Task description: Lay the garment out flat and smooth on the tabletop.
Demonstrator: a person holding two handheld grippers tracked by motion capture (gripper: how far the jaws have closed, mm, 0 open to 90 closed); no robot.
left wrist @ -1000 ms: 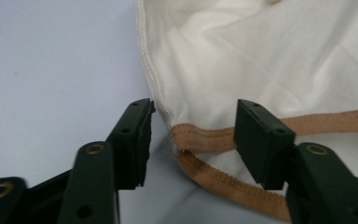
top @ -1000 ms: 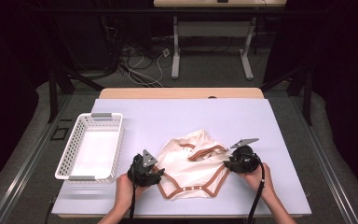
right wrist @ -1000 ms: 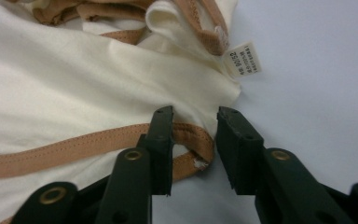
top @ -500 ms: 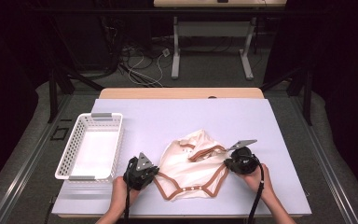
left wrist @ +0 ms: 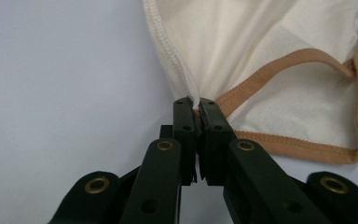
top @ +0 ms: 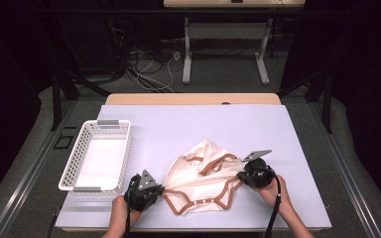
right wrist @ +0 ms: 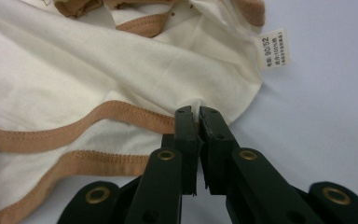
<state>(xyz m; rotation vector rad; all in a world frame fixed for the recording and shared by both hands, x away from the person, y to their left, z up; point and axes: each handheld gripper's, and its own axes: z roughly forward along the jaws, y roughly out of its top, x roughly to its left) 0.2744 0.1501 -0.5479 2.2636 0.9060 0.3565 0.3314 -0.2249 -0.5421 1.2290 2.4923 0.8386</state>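
High view: a table (top: 297,129) covered in pale lilac is seen, and the other things are placed relative to it. A white slatted basket (top: 97,155) is set near the table's left edge. A cream baby bodysuit (top: 202,174) with tan trim is spread, rumpled, on the table's near middle, well apart from the basket. The left gripper (top: 155,191) is held at the garment's left edge, where a white seam is pinched between its closed jaws. The right gripper (top: 240,175) is held at the garment's right edge, its jaws likewise clamped on cream cloth beside the tan binding. A small printed label (right wrist: 275,49) is seen at the garment's edge.
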